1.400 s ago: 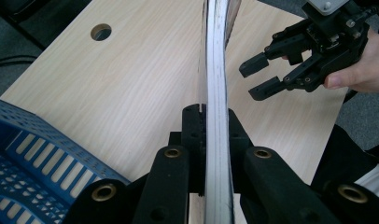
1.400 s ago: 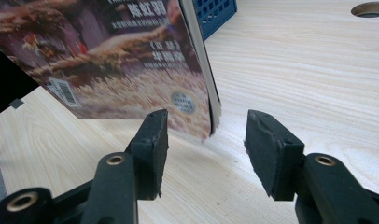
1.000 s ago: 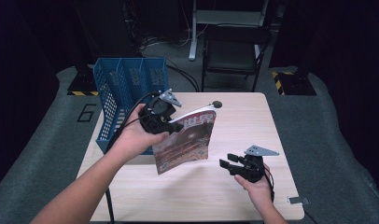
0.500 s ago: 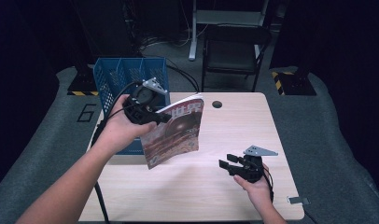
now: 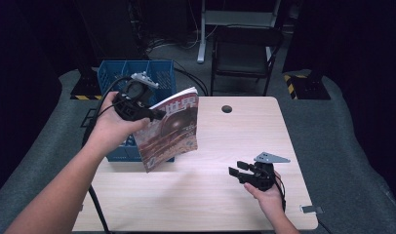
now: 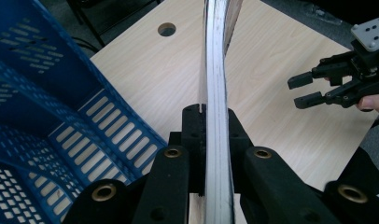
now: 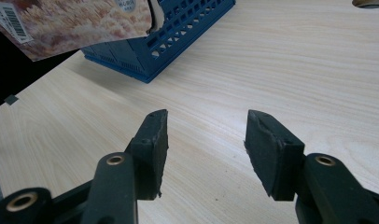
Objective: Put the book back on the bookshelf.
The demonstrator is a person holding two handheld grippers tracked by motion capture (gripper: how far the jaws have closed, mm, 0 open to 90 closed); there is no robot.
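With the left gripper [image 5: 154, 115] clamped on just the magazine [image 5: 170, 129] edge, it could sag and snag the blue basket [image 5: 113, 73] rim, I'd guess, while the right gripper [image 5: 238, 174] rests on the bench [image 5: 225, 146], jaws apart and empty.

2 black grippers, the left gripper [image 5: 154, 115] and the right gripper [image 5: 233, 174], were fitted with brass-coloured rivets, grey 3-cornered plates and black trailing cables; forearms were left unsleeved.
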